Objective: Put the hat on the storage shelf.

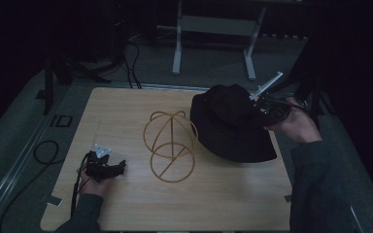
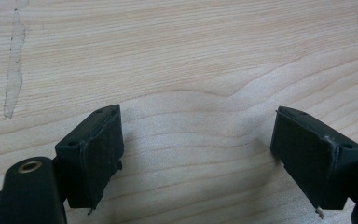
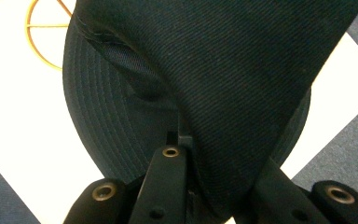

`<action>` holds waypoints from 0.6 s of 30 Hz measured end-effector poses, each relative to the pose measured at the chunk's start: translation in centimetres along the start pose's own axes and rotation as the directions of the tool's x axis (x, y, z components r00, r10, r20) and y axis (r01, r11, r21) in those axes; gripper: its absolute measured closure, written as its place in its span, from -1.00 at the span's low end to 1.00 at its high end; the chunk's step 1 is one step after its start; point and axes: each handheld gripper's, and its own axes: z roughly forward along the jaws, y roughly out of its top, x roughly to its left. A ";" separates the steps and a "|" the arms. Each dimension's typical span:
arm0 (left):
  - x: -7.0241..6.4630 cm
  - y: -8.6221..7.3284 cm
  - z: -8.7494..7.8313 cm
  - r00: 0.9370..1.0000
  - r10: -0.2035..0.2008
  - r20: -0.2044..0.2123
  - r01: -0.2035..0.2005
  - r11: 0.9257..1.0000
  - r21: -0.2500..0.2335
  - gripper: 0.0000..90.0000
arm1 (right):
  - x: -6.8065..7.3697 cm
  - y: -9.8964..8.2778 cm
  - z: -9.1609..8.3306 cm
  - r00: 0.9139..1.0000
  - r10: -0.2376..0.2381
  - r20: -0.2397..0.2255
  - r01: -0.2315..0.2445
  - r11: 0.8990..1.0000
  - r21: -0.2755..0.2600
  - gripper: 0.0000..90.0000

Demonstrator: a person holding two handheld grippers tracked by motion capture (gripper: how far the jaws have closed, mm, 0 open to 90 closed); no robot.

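Now right tongs (image 1: 261, 108) pinch black hat (image 1: 230, 126) tilted, brim toward the table (image 1: 126, 111).

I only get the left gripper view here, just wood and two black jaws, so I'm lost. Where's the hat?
Observer: The black hat is at the table's right side, lifted at one edge by the right gripper.
Operator: Is it actually gripped?
Observer: Yes. In the right gripper view the jaws are closed on a fold of the hat's fabric.
Operator: And that yellow curve at my top right corner?
Observer: It is the base ring of a gold wire hat stand, standing mid-table between the two grippers.
Operator: Is the hat on it?
Observer: No. The hat sits beside the stand on the table, its brim near the wire dome.
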 end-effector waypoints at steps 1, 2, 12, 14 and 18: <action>0.0 0.0 0.0 1.000 -0.001 0.000 0.001 1.000 -0.001 -0.61 | 0.0 0.0 -0.1 1.000 0.002 -0.001 -0.002 1.000 -0.002 0.94; 0.0 0.0 0.0 1.000 -0.001 0.000 0.001 1.000 -0.001 -0.61 | -0.1 0.0 -0.2 1.000 0.003 -0.001 -0.003 1.000 -0.005 0.94; 0.0 0.0 0.0 1.000 -0.002 0.000 0.002 1.000 -0.003 -0.61 | -0.1 0.0 -1.3 1.000 0.004 -0.001 -0.004 1.000 -0.021 0.94; 0.0 0.0 0.0 1.000 -0.002 0.000 0.002 1.000 -0.003 -0.61 | -0.2 0.0 -1.4 1.000 0.003 -0.001 -0.003 1.000 -0.024 0.94; 0.0 0.0 0.0 1.000 -0.003 0.000 0.003 1.000 -0.004 -0.61 | -0.2 -0.1 -1.7 1.000 0.004 0.001 -0.004 1.000 -0.024 0.94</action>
